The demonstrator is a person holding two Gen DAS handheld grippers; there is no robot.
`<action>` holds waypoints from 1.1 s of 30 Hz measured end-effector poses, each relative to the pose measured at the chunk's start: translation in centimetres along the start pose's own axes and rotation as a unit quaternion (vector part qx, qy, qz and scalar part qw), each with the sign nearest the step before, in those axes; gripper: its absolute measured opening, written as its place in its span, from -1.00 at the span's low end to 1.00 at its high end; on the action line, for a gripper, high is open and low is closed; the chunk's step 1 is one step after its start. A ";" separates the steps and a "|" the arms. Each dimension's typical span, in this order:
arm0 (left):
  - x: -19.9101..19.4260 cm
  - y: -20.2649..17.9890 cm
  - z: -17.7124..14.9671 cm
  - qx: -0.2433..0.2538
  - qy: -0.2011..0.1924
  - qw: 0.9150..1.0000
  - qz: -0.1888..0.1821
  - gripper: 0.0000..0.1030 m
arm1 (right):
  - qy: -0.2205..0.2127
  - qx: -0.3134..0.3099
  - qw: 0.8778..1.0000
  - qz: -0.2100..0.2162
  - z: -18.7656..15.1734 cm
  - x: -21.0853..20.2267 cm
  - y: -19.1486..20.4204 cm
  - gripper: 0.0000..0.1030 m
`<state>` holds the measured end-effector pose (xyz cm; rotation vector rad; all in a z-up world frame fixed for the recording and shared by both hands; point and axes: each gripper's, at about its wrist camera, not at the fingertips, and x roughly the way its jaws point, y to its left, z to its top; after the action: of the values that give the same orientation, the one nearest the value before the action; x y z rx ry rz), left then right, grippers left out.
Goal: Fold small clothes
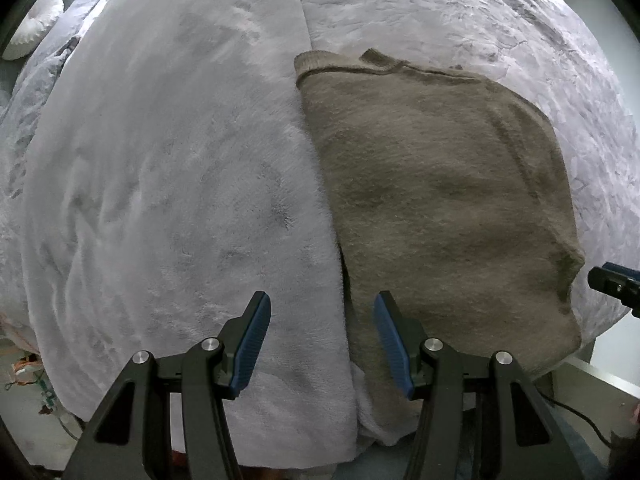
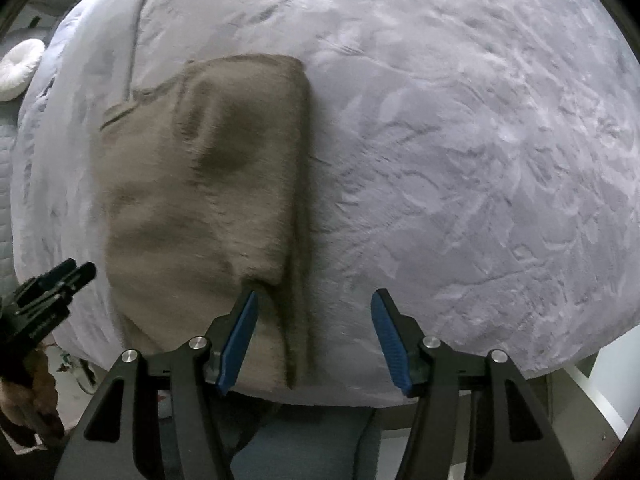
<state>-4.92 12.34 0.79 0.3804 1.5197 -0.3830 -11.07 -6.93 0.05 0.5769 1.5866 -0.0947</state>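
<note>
A folded taupe knit garment [image 1: 436, 200] lies flat on the pale fleece blanket [image 1: 180, 168] of a bed. It also shows in the right wrist view [image 2: 200, 200]. My left gripper [image 1: 322, 304] is open and empty, hovering over the garment's near left edge, one finger over the garment, the other over the blanket. My right gripper [image 2: 314, 304] is open and empty, above the garment's near right edge; its left fingertip [image 2: 248, 300] is at the cloth. The right gripper shows at the right edge of the left wrist view [image 1: 616, 286], and the left gripper in the right wrist view [image 2: 52, 284].
The blanket [image 2: 460, 160] covers the bed to the right of the garment. A white round cushion [image 1: 34, 28] lies at the far left. The bed's front edge is just below the grippers, with a white frame [image 1: 600, 380] and a cable at the lower right.
</note>
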 end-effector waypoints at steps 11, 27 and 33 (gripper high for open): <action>-2.2 0.4 1.0 -0.026 -0.036 0.999 -0.002 0.98 | -0.053 -0.029 0.997 -0.041 1.2 -2.3 4.2 0.68; -2.1 0.7 0.8 -0.041 -0.039 0.998 0.015 0.98 | -0.072 -0.029 0.995 -0.069 1.7 -2.9 5.1 0.69; -2.1 0.6 0.7 -0.043 -0.039 0.998 0.016 0.98 | -0.071 -0.029 0.995 -0.069 1.7 -2.8 5.1 0.69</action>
<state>-4.08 12.57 2.90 0.3181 1.4474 -0.3035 -7.45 -4.01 3.97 0.4056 1.4851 -0.1890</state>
